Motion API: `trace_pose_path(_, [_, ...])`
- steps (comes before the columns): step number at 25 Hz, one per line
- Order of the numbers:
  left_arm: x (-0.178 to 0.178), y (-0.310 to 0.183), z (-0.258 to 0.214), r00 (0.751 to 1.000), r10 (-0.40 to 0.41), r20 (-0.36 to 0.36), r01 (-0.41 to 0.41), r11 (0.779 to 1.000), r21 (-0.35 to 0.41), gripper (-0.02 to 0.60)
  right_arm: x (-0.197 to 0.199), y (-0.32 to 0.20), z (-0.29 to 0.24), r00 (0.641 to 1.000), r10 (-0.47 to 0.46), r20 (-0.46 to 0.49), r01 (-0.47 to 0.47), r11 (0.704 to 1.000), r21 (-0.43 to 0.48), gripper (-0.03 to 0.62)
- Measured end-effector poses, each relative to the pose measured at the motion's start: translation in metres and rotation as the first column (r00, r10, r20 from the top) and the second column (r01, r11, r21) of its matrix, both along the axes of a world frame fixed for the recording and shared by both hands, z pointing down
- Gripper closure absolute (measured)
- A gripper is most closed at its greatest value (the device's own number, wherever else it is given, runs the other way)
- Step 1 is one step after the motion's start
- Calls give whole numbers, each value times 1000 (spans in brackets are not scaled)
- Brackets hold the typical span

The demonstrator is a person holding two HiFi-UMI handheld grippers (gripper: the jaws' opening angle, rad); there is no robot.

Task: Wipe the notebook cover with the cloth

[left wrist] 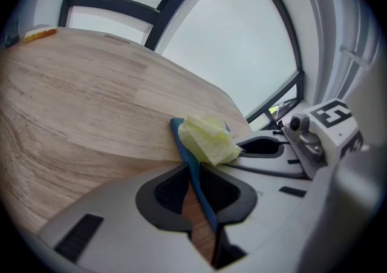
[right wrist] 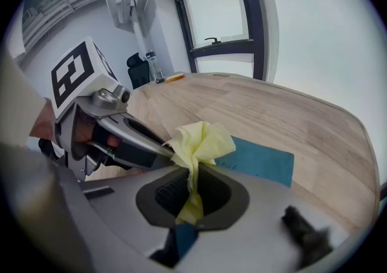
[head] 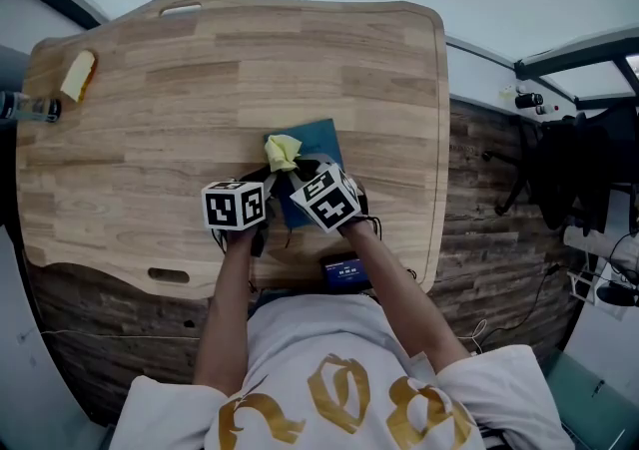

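Wooden worktop (head: 150, 119) with the blue notebook (head: 321, 142) lying near its near edge, towards the middle.
The notebook's edge is clamped in the closed left tongs (left wrist: 196, 190), apparently to steady it, while the yellow cloth (right wrist: 202, 141) is pinched in the closed right tongs (right wrist: 192, 190) just over the cover, ready for wiping.
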State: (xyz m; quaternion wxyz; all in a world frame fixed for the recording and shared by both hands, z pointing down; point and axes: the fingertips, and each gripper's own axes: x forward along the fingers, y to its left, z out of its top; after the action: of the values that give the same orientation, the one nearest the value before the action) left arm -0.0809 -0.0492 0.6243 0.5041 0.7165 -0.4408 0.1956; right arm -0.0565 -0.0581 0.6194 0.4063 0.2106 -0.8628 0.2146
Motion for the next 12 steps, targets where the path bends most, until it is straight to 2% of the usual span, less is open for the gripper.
trace_pose_path(12, [0, 0, 0, 1000, 10, 22, -10, 1000, 19, 514, 10, 29, 0, 1000, -11, -16, 11, 1000, -14, 557])
